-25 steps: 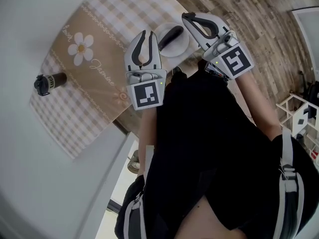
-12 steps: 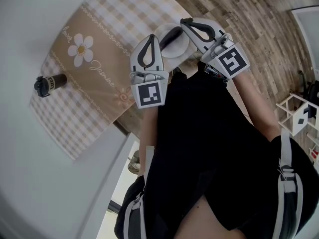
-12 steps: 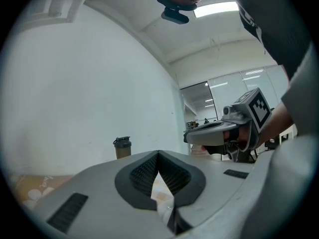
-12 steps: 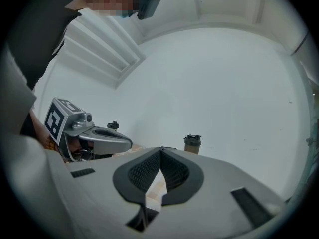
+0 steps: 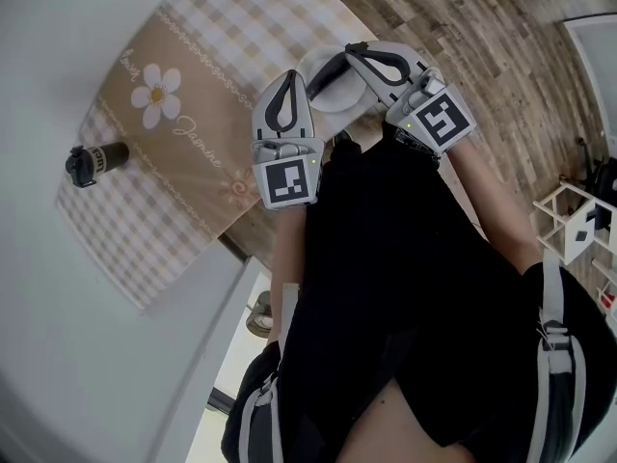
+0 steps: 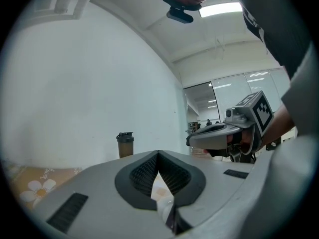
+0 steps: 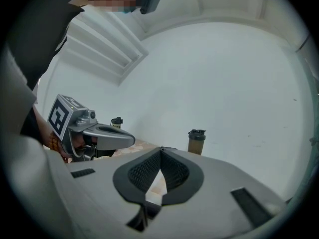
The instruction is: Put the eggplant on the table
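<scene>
The dark eggplant (image 5: pixel 325 75) lies on a white plate (image 5: pixel 326 101) at the table's near edge, partly hidden by my grippers. My left gripper (image 5: pixel 289 73) hovers over the plate's left rim, shut with nothing between its jaws (image 6: pixel 158 153). My right gripper (image 5: pixel 349 52) hangs over the plate's right side, its jaws also shut and empty (image 7: pixel 160 149). Each gripper shows in the other's view: the right gripper (image 6: pixel 219 133) and the left gripper (image 7: pixel 104 136). Neither touches the eggplant.
A checked cloth with a beige flower panel (image 5: pixel 169 114) covers the table. A brown shaker bottle (image 5: pixel 94 160) stands at its left part, seen also as the bottle (image 6: pixel 125 144) and bottle (image 7: pixel 196 141). A second small bottle (image 7: pixel 116 123) stands farther back. The wood floor (image 5: pixel 492 56) lies right.
The left gripper's jaws have closed from slightly apart. Both grippers have sunk and drawn closer together over the plate.
</scene>
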`<move>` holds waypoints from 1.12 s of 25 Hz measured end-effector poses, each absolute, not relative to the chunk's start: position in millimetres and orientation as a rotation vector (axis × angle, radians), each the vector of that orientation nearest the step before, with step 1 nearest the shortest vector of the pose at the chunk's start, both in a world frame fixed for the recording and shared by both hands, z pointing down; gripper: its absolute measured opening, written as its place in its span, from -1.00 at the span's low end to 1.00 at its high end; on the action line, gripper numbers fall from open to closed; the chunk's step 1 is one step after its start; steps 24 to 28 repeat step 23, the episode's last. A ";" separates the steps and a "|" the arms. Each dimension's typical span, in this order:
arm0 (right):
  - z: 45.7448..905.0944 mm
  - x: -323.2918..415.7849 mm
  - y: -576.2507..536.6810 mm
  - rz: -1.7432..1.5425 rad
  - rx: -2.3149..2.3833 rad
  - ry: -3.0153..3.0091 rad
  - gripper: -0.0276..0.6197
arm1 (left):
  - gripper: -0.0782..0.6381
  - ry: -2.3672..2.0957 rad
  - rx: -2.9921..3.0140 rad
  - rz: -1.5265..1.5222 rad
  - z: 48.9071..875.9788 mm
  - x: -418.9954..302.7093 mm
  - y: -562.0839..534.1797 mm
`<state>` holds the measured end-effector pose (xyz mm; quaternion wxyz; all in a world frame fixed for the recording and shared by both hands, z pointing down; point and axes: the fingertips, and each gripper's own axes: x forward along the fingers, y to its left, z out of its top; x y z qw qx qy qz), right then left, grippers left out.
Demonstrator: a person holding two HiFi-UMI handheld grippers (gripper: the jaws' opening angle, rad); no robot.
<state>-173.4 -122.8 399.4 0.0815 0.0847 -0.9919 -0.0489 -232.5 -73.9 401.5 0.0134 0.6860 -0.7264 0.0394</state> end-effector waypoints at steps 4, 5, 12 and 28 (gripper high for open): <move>403.3 -171.9 -122.6 -0.128 0.262 -2.958 -0.92 | -0.78 -2.260 2.125 0.121 404.3 -233.2 -72.7; 403.9 -171.3 -122.6 -0.126 0.263 -2.957 -0.92 | -0.78 -2.258 2.123 0.121 404.8 -233.3 -72.4; 403.3 -167.1 -127.0 -0.124 0.297 -2.962 -0.92 | -0.78 -2.257 2.110 0.129 407.8 -234.0 -71.8; 405.8 -161.9 -130.8 -0.095 0.334 -2.942 -0.92 | -0.78 -2.242 2.104 0.143 419.2 -232.3 -69.9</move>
